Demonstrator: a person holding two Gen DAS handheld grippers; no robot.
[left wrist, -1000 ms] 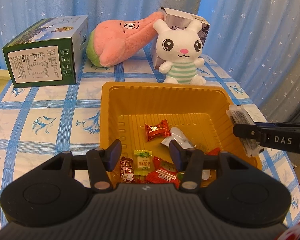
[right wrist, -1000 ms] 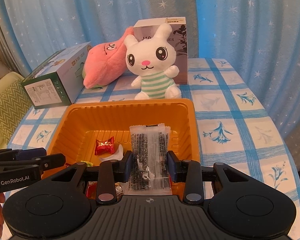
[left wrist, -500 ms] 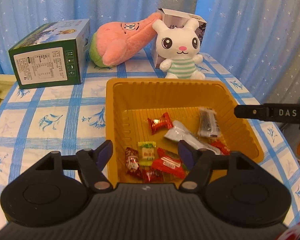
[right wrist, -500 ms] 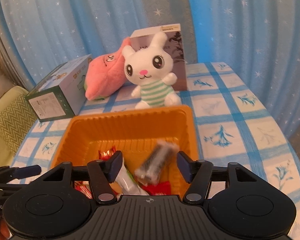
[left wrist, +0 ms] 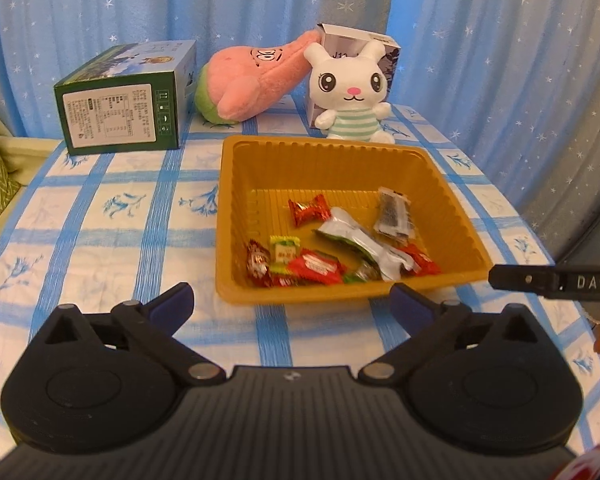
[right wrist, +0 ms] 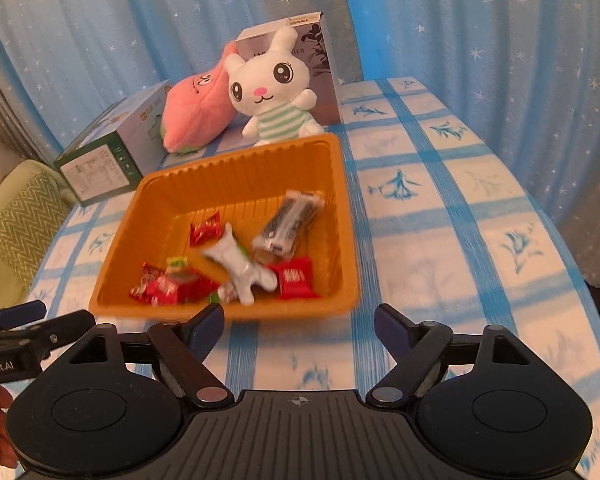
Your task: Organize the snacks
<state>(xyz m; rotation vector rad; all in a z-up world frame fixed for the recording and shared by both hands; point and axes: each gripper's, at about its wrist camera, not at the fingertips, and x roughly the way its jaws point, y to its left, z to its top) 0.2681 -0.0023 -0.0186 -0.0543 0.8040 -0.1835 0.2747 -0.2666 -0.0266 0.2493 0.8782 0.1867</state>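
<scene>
I see both tools held low over the counter [left wrist: 100, 216], jaws spread wide and holding nothing. Just ahead of my left tool [left wrist: 292, 300] sits the orange tray [left wrist: 452, 208], and the snacks are all inside it — red candies [left wrist: 310, 210], a silver packet [left wrist: 364, 246] and a dark clear-wrapped bar [left wrist: 394, 216] lying toward the tray's far right. My right tool [right wrist: 299, 325] hovers at the tray's near edge. I see no loose snacks on the cloth from either view, so I judge the gathering step done or nearly so. Next I would look for any stray snack outside these views — otherwise draw both tools away.
</scene>
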